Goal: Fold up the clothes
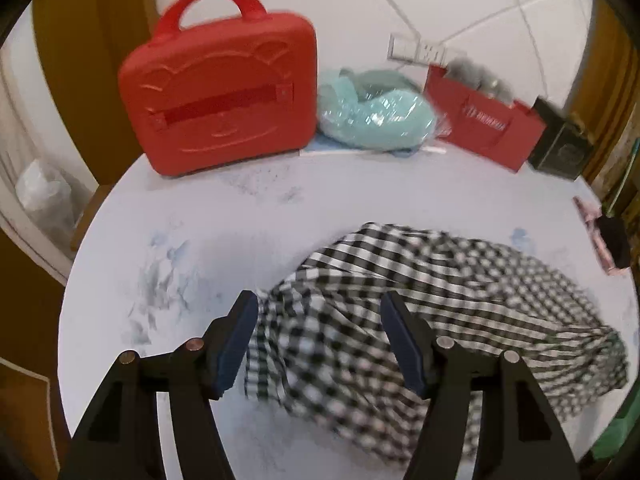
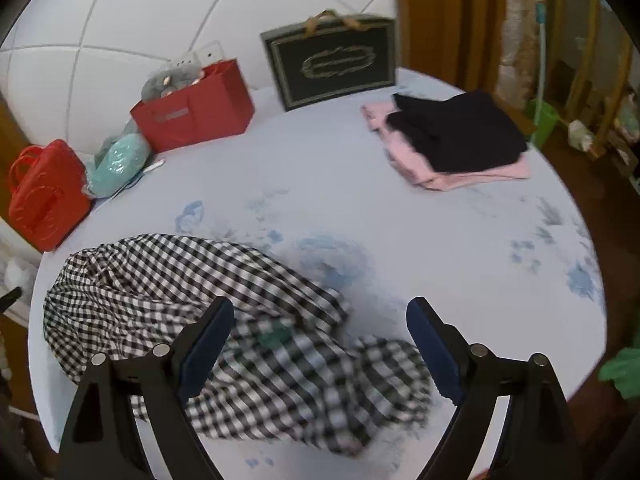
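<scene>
Now both tools, left tool (image 1: 320, 340) and right tool (image 2: 320, 344), hang released over the crumpled gingham garment (image 2: 200, 304) near the tabletop's (image 2: 400, 216) front edge; better spread it flat before folding.

We see a round pale table (image 2: 400, 208) with faint blue smudges, white tiled wall (image 2: 120, 20) behind, mustard curtain (image 2: 448, 12) at right, dark floor (image 2: 624, 280) beyond.

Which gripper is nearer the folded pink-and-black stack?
Right. The right gripper views the stack across the table; the left gripper, over the checkered garment, sees it at the far edge.
</scene>
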A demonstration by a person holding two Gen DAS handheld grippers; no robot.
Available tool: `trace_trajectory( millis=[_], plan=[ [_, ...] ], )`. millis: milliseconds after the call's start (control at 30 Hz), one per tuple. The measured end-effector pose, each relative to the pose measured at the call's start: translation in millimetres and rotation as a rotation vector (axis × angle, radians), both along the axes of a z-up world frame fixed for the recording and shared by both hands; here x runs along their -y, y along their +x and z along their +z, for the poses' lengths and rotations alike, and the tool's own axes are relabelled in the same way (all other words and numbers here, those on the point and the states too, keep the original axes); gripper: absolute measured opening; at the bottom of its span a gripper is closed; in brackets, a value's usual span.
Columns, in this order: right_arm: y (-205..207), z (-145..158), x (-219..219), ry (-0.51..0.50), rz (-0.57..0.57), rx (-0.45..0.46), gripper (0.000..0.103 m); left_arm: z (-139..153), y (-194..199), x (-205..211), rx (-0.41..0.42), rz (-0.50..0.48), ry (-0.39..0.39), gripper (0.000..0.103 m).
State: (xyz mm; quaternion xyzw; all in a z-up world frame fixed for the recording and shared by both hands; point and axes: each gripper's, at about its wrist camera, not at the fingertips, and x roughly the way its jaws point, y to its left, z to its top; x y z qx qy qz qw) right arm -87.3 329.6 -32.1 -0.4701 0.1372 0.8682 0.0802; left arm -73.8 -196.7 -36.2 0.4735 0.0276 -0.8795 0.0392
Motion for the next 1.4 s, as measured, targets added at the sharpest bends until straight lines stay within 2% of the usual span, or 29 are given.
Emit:
trace_trajectory(
  millis=[100, 267, 433, 533, 600, 633, 667, 700, 733, 767, 800, 867, 967, 1067, 1100, 1167, 1233, 1300, 1367, 1400],
  plan=[
    [-22.7, -19.9, 5.4, -0.039, 0.024, 0.035, 0.093, -32.5, -26.0, 8.3, 0.043, 0.019, -0.031, 0.065],
    [-52.2, -52.5, 7.8, -0.061, 0.027, 0.121, 0.094, -69.5, -57.4, 17.0, 0.101, 0.033, -0.014, 0.065],
    [-69.4, -87.6, 22.5, -0.11, 0.069, 0.214, 0.102, -94.5, -64.0, 10.1, 0.152, -0.003, 0.017, 0.065],
    [-73.0, -107.7, 36.8, -0.131, 0.109, 0.275, 0.1, -107.5, -61.7, 3.3, 0.175, -0.019, 0.005, 0.065],
    [-72.6, -116.9, 47.7, -0.092, 0.129, 0.309, 0.063, -115.9, -55.9, -4.5, 0.203, -0.036, -0.022, 0.065],
    [-71.8, -120.7, 53.7, -0.057, 0.136, 0.323, 0.044, -115.9, -50.1, -11.5, 0.182, -0.046, -0.074, 0.06],
    [-71.4, -119.5, 61.2, -0.008, 0.158, 0.318, 0.038, -115.4, -46.0, -16.0, 0.173, -0.046, -0.115, 0.045],
    [-71.1, -117.5, 68.9, 0.044, 0.184, 0.31, 0.031, -114.1, -41.8, -20.2, 0.165, -0.045, -0.152, 0.038],
    [-71.5, -112.8, 75.1, 0.084, 0.204, 0.291, 0.017, -108.9, -37.2, -22.2, 0.155, -0.039, -0.168, 0.029],
    [-72.1, -103.6, 78.4, 0.119, 0.21, 0.258, 0.013, -102.4, -34.5, -20.2, 0.144, -0.028, -0.15, 0.022],
    [-72.7, -93.6, 81.4, 0.154, 0.214, 0.222, 0.012, -94.5, -31.3, -17.7, 0.129, -0.016, -0.132, 0.021],
    [-71.7, -55.9, 76.7, 0.198, 0.18, 0.099, 0.008, -66.9, -21.2, -7.5, 0.072, 0.016, -0.096, 0.018],
    [-67.2, 7.3, 66.4, 0.266, 0.118, -0.099, 0.004, -19.6, -0.8, 5.2, -0.036, 0.062, -0.089, 0.011],
    [-52.8, 73.3, 44.7, 0.292, 0.054, -0.239, 0.004, 26.6, 31.2, 12.0, -0.147, 0.092, -0.07, 0.011],
    [-49.4, 84.8, 36.9, 0.263, 0.047, -0.255, 0.004, 33.8, 40.3, 11.6, -0.16, 0.091, -0.066, 0.011],
    [-45.0, 89.7, 25.7, 0.186, 0.062, -0.239, 0.004, 33.1, 56.5, 7.1, -0.148, 0.076, -0.08, 0.011],
    [-41.5, 74.2, 24.1, 0.112, 0.088, -0.192, 0.006, 16.3, 65.6, 8.0, -0.097, 0.076, -0.089, 0.011],
    [-39.3, 42.3, 23.7, 0.047, 0.099, -0.119, 0.021, -7.3, 61.0, 16.1, -0.03, 0.113, -0.066, 0.011],
    [-39.3, 13.4, 19.8, -0.015, 0.086, -0.068, 0.068, -26.6, 57.4, 27.1, 0.02, 0.156, -0.03, 0.015],
    [-38.4, 2.6, 17.7, -0.039, 0.076, -0.05, 0.075, -33.0, 55.8, 32.7, 0.04, 0.169, -0.011, 0.016]
  ],
)
